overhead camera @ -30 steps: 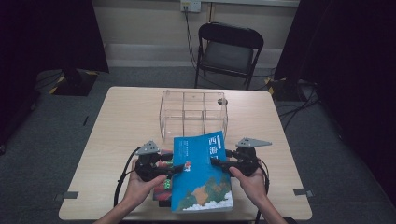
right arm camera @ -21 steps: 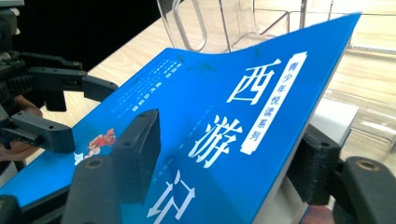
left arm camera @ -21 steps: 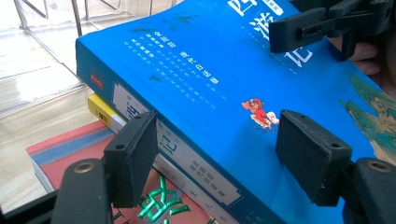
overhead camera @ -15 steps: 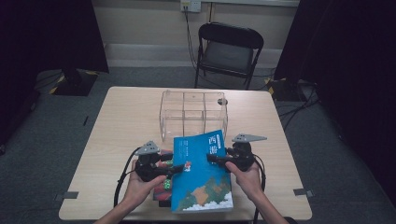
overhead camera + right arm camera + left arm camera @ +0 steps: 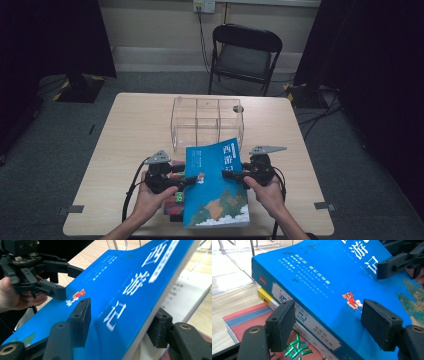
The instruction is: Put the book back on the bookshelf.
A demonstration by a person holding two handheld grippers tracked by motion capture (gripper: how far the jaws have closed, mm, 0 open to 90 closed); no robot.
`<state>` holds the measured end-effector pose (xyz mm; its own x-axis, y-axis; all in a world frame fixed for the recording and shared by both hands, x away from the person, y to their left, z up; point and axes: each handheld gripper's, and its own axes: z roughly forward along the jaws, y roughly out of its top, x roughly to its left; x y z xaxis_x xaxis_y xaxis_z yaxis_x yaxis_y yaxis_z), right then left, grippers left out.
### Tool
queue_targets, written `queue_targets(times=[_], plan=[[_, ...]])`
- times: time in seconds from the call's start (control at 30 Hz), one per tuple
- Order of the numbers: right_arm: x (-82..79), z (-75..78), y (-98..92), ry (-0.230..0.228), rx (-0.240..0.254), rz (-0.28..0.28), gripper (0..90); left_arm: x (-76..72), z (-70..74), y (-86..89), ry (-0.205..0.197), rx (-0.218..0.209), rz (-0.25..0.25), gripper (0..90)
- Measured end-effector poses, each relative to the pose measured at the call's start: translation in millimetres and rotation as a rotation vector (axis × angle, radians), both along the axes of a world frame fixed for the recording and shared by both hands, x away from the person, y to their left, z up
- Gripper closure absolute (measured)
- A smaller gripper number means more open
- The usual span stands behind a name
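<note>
Gripping blue book point(image 5: 216, 182) both sides, long axis pointing toward clear organizer point(image 5: 207, 122); fingers clamped.

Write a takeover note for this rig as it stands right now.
Left claw: clamped on the spine edge of the blue book, one jaw under it, one on the cover.
Right claw: jaws astride the book's page edge and just closing; a firm grip cannot be confirmed.
Things: the blue book is tilted, lifted off the stack of books at the near table edge. The clear divided organizer stands behind it with no books in it.
Done: top book picked up.
Left: probably stand it in a compartment, then the others.
</note>
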<state>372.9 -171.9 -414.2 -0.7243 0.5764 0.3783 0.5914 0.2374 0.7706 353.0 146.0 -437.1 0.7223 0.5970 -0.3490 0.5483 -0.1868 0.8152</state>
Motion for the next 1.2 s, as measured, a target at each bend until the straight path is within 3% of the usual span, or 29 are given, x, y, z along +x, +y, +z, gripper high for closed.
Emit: queue_targets(times=[0.23,0.33,0.43,0.5,0.57,0.77,0.97,1.07,1.2], plan=[[26.5,-2.7,16.6,0.019,0.015,0.023,38.8,1.0,0.0,-1.6,-0.011,0.008,0.000,25.0],[32.4,-2.9,25.2,0.021,0.009,0.032,42.3,0.3,0.4,-2.2,-0.021,0.012,0.002,25.0],[32.8,-3.2,25.8,0.025,0.006,0.040,48.7,0.5,0.4,-2.1,-0.022,0.015,-0.001,24.8],[29.9,-2.1,22.3,0.041,-0.008,0.085,54.4,1.3,-0.1,-2.1,-0.011,0.006,0.002,24.5],[29.4,-1.4,21.5,0.044,-0.005,0.092,57.3,2.2,-0.4,-2.3,-0.002,0.006,0.004,24.1],[34.5,-3.2,20.9,0.064,0.015,0.114,59.8,5.8,-1.0,-4.0,-0.014,0.010,0.014,21.8],[32.9,1.9,21.0,0.042,0.013,0.120,70.6,6.7,1.5,-4.9,-0.013,0.029,0.012,22.0],[30.2,3.5,20.4,0.028,0.017,0.115,72.6,6.7,1.9,-4.9,-0.018,0.031,0.005,21.6],[28.0,4.4,19.5,0.014,0.025,0.110,73.3,8.2,1.2,-3.9,0.006,0.011,0.001,20.6]])
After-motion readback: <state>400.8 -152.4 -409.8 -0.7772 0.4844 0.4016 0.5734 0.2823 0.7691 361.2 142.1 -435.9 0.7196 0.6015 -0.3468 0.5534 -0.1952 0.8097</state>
